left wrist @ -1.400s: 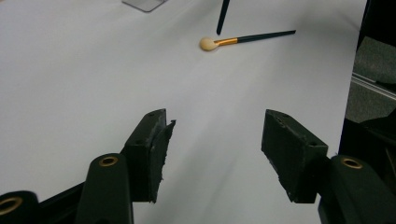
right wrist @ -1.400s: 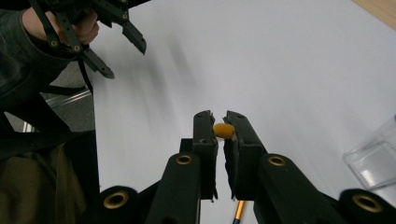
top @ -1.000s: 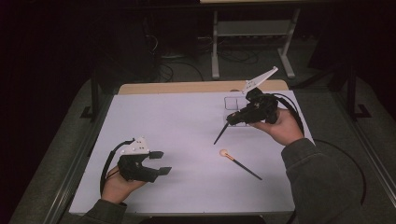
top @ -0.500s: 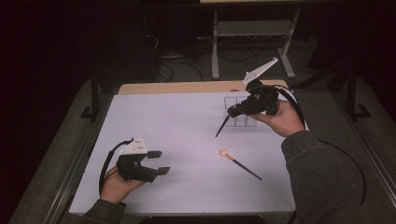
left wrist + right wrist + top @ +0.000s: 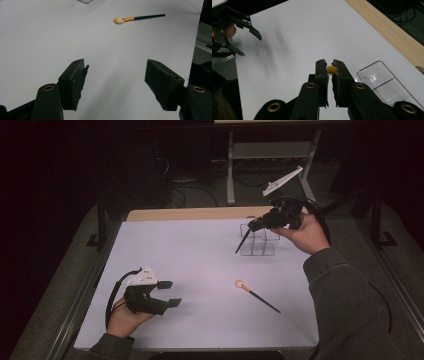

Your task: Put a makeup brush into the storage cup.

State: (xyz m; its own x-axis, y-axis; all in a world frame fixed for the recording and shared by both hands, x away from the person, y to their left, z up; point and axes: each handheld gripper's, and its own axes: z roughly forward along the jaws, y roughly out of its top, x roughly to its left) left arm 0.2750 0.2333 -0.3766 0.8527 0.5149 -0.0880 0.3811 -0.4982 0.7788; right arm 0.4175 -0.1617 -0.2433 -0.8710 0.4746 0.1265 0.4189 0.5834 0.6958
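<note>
White table [image 5: 200,250], wooden strip along its far edge. Left: my left gripper [image 5: 165,294] resting low near the front edge, jaws spread, holding nothing. Centre-right: second brush [image 5: 257,295] lying flat on the table. Far right: my right gripper [image 5: 252,225] clenched on a brush [image 5: 242,241], tilted above the clear organizer [image 5: 265,247].

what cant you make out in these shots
- Thin dark brush held in the right gripper: in the right gripper view the jaws hide all but its orange tip.
- Clear plastic compartment organiser: high view, the right hand covers its far side; contents too small to tell.
- Cream-tipped dark-handled brush on the white table: bristle detail too small.
</note>
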